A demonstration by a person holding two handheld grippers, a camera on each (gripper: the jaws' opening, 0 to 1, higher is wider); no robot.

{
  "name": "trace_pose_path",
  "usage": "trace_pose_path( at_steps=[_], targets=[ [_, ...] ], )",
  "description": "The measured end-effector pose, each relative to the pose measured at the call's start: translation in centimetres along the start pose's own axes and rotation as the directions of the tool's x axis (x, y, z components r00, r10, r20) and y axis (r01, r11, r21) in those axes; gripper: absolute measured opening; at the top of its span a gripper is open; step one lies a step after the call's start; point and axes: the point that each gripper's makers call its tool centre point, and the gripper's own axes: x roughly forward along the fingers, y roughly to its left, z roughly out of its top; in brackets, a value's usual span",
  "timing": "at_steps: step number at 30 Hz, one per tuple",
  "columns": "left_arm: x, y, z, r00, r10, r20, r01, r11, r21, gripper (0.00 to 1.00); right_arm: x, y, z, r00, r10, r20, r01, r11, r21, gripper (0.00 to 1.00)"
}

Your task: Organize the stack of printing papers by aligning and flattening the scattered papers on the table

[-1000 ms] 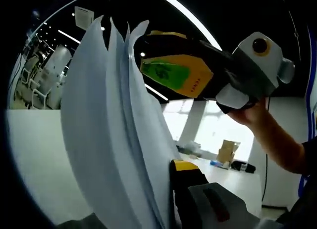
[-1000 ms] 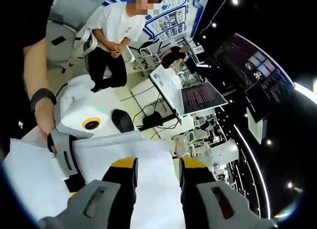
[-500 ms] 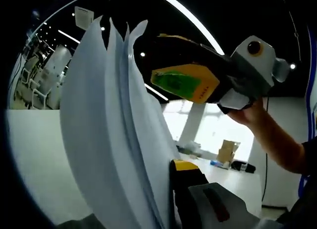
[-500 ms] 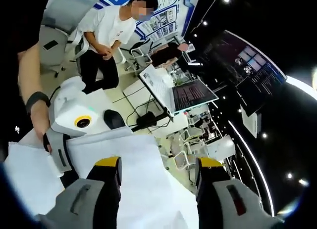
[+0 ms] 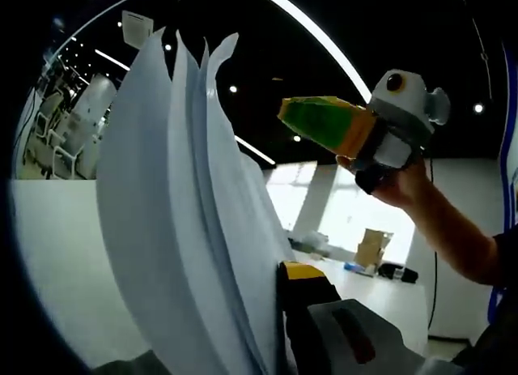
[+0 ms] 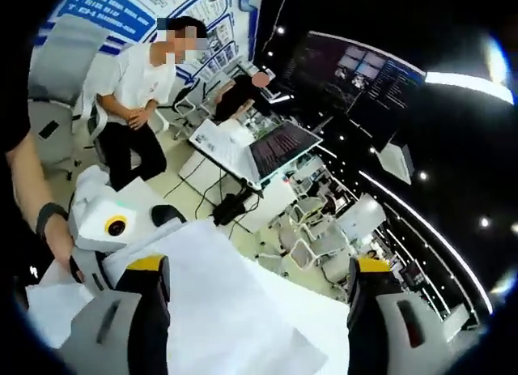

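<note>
A stack of white printing papers (image 5: 186, 213) stands on edge, its top corners fanned apart. My left gripper (image 5: 239, 310) is shut on the stack; its yellow-tipped right jaw presses the sheets and its other jaw is hidden behind them. My right gripper (image 5: 340, 124), held by a hand (image 5: 401, 185), hovers up and to the right, clear of the paper edge. In the right gripper view, my right gripper (image 6: 257, 270) stands wide open with the papers (image 6: 235, 310) below and beyond its jaws. The left gripper (image 6: 109, 225) grips them at the left.
A person in a white shirt (image 6: 137, 87) stands beside office chairs. An open laptop (image 6: 259, 144) sits on a desk, with a large dark screen (image 6: 356, 71) above. A white table surface (image 5: 57, 253) lies behind the papers, and a cardboard box (image 5: 371, 247) sits far off.
My right gripper has opened its jaws, let go of the papers' top edge and drawn away up and to the right. The left gripper and the stack have stayed put.
</note>
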Motion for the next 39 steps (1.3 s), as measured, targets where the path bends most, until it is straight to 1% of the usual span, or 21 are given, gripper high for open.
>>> trace_pose_path(
  at_steps=[2, 5, 10, 14, 17, 19, 21, 26, 30, 32, 34, 39],
  targets=[
    [0.0, 0.0, 0.0, 1.000, 0.000, 0.000, 0.000, 1.000, 0.000, 0.08, -0.1, -0.2, -0.2, 1.000, -0.007, -0.004, 0.008, 1.000, 0.026, 0.90],
    [-0.1, 0.1, 0.0, 1.000, -0.001, 0.001, 0.001, 1.000, -0.002, 0.08, -0.1, -0.1, -0.9, 1.000, 0.004, -0.025, -0.002, 0.998, 0.068, 0.90],
    [-0.3, 0.2, 0.0, 1.000, -0.001, 0.002, 0.001, 1.000, -0.004, 0.08, -0.5, -0.5, -1.2, 1.000, -0.013, -0.021, 0.015, 0.995, 0.103, 0.90],
    [-0.4, 0.3, 0.0, 1.000, 0.000, 0.001, 0.000, 1.000, -0.003, 0.08, -1.2, -1.2, -1.2, 1.000, -0.030, -0.007, 0.030, 0.989, 0.142, 0.90],
    [-0.4, 0.3, 0.0, 1.000, 0.000, 0.000, 0.000, 1.000, -0.003, 0.08, -1.5, -1.4, -1.6, 0.999, -0.034, -0.007, 0.035, 0.984, 0.174, 0.90],
    [-0.4, 0.4, 0.0, 1.000, 0.000, 0.000, 0.000, 1.000, -0.002, 0.08, -1.8, -1.6, -2.1, 0.999, -0.041, -0.022, 0.044, 0.983, 0.177, 0.90],
    [-0.4, 0.4, 0.0, 1.000, 0.001, 0.000, -0.001, 1.000, -0.002, 0.08, -2.1, -1.9, -2.3, 0.998, -0.050, -0.024, 0.054, 0.982, 0.180, 0.90],
    [-0.5, 0.3, 0.0, 1.000, -0.001, -0.002, 0.001, 1.000, 0.001, 0.08, -2.9, -2.1, -2.4, 0.999, -0.050, -0.015, 0.052, 0.977, 0.208, 0.90],
    [-0.4, 0.3, 0.0, 1.000, 0.003, -0.002, -0.003, 1.000, 0.001, 0.08, -3.8, -2.4, -2.7, 0.998, -0.056, -0.027, 0.060, 0.978, 0.199, 0.90],
    [-0.4, 0.2, 0.0, 1.000, 0.003, -0.003, -0.003, 1.000, 0.002, 0.08, -4.2, -2.6, -2.8, 0.998, -0.060, -0.017, 0.063, 0.969, 0.238, 0.90],
    [-0.3, 0.2, -0.1, 1.000, 0.005, -0.006, -0.005, 1.000, 0.005, 0.08, -4.5, -2.8, -3.0, 0.998, -0.064, -0.016, 0.066, 0.964, 0.259, 0.90],
    [-0.3, 0.1, 0.0, 1.000, 0.006, -0.005, -0.006, 1.000, 0.006, 0.08, -5.3, -3.2, -3.2, 0.997, -0.079, -0.012, 0.079, 0.959, 0.272, 0.90]
  ],
)
